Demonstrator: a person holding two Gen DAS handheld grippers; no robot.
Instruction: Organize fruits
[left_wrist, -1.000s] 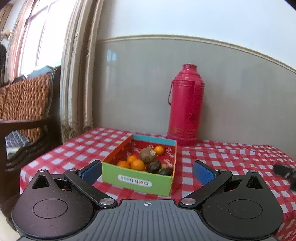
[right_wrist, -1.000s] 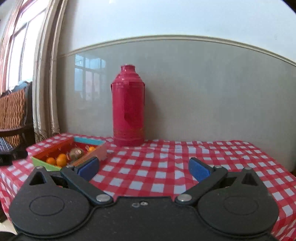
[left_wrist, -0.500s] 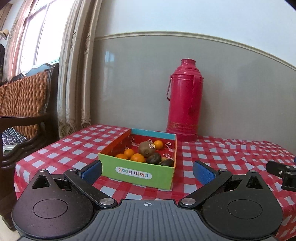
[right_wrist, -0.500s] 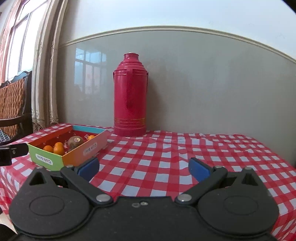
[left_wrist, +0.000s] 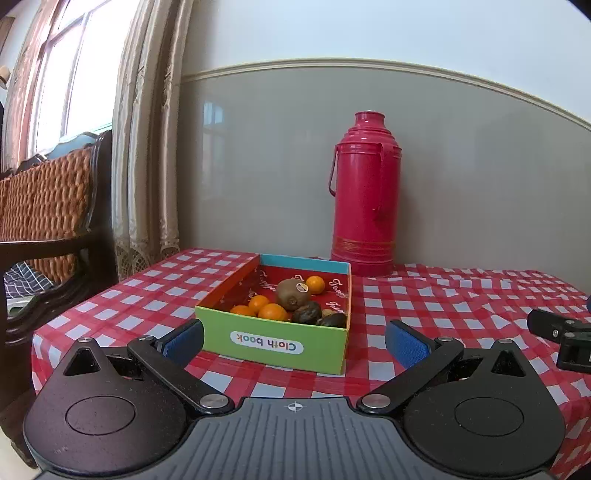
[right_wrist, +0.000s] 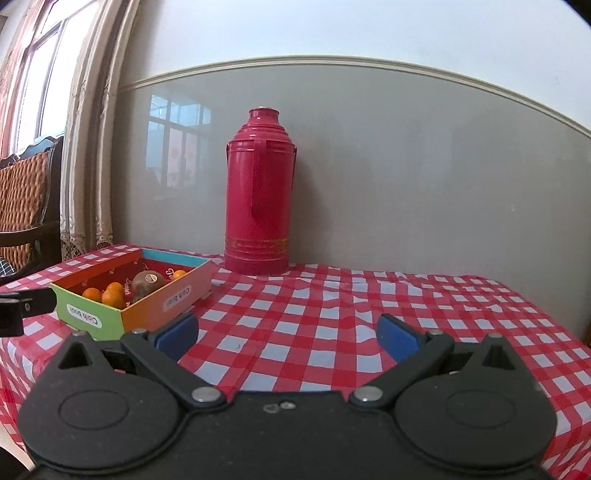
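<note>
hovering over the near edge of the table (left_wrist: 461, 306), the left gripper (left_wrist: 294, 338) has its blue-padded fingers (left_wrist: 183, 338) spread wide with nothing between them, and they point at a cardboard box (left_wrist: 273, 341) that sits just ahead on the red-and-white checked cloth. the box has a green front wall with a "cloth book" label, an orange side and a red inside. in it lie the fruits: several small oranges (left_wrist: 272, 312) toward the front left, one more orange (left_wrist: 315, 284) at the back, a brown kiwi (left_wrist: 293, 289) with a sticker in the middle, and some dark fruits (left_wrist: 306, 312) at the front right whose kind i cannot tell. behind the box, against the grey wall, a tall red thermos flask (left_wrist: 364, 206) stands upright. the right gripper (right_wrist: 288, 334) is released too, fingers (right_wrist: 397, 338) apart and empty, held above bare cloth to the right of the box (right_wrist: 110, 317), well apart from it. each gripper's black tip shows at the edge of the other's view. a wicker-backed chair (left_wrist: 44, 199) and a curtain (left_wrist: 147, 147) stand to the left of the table by a window.
</note>
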